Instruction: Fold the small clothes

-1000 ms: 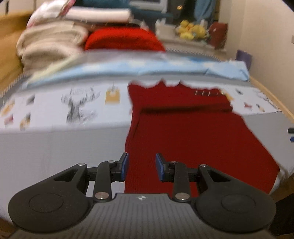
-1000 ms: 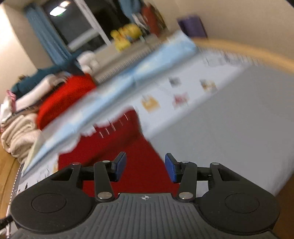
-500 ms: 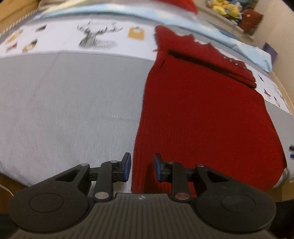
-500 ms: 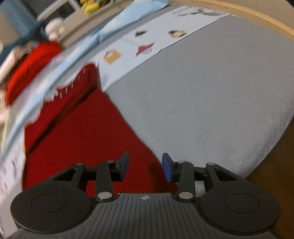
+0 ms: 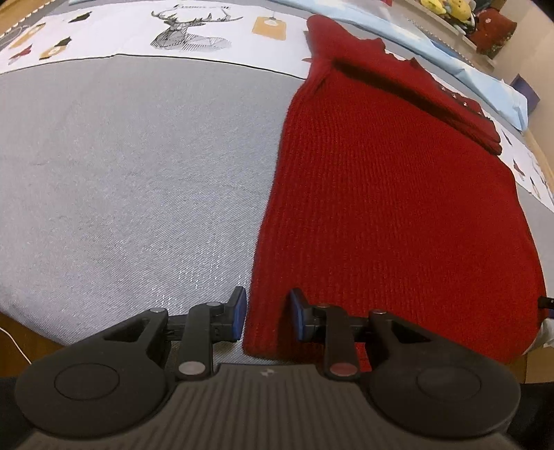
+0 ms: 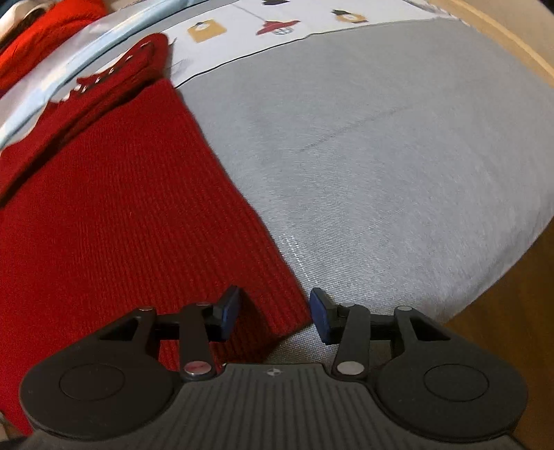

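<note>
A grey bed cover point(image 5: 121, 173) spreads wide, with a printed white strip point(image 5: 138, 31) along its far side. On it a red knitted garment point(image 5: 381, 207) lies flat. The left hand-held gripper point(image 5: 266, 316) gapes open astride its near left corner; the right hand-held gripper point(image 6: 273, 316), likewise open, straddles the near right corner.

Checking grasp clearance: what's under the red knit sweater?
The red knit sweater lies flat on the grey bedspread, which shows around its side edges and near corners. Anything beneath the knit itself is covered.
</note>
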`<action>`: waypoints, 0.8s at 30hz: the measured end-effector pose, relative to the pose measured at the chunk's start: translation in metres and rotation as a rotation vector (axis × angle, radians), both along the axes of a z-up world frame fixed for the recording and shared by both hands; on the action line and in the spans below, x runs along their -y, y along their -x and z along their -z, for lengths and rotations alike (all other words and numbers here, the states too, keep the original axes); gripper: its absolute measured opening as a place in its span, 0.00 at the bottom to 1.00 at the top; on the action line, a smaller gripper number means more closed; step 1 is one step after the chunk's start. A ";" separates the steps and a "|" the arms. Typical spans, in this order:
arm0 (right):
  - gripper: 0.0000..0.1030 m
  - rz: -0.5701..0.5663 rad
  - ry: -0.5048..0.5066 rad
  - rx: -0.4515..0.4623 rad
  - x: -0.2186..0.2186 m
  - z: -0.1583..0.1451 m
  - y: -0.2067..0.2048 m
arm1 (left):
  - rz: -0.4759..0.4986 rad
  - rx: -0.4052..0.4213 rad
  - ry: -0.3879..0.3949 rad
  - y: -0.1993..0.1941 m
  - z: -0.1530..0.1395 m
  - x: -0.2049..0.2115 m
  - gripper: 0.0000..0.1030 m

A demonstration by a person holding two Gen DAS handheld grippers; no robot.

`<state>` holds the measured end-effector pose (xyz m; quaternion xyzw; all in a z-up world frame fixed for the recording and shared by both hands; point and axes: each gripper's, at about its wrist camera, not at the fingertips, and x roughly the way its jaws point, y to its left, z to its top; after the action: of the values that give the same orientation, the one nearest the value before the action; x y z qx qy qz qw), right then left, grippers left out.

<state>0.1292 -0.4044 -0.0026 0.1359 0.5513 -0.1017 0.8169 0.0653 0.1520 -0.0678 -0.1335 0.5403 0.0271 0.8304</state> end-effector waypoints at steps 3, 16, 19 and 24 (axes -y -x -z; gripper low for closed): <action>0.20 -0.029 -0.015 0.014 -0.005 -0.001 0.000 | 0.025 0.029 -0.009 0.007 -0.008 0.003 0.11; 0.34 0.063 -0.085 0.028 0.003 -0.003 0.007 | 0.003 -0.018 0.092 0.015 -0.005 -0.006 0.23; 0.36 0.024 -0.056 0.013 -0.006 0.000 0.004 | -0.004 -0.017 0.093 0.014 -0.005 -0.008 0.23; 0.30 -0.012 -0.029 0.016 -0.016 0.002 -0.002 | 0.014 0.008 0.068 0.013 -0.005 -0.007 0.13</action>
<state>0.1308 -0.3885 -0.0043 0.1454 0.5468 -0.0876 0.8199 0.0523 0.1592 -0.0626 -0.1581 0.5386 0.0026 0.8276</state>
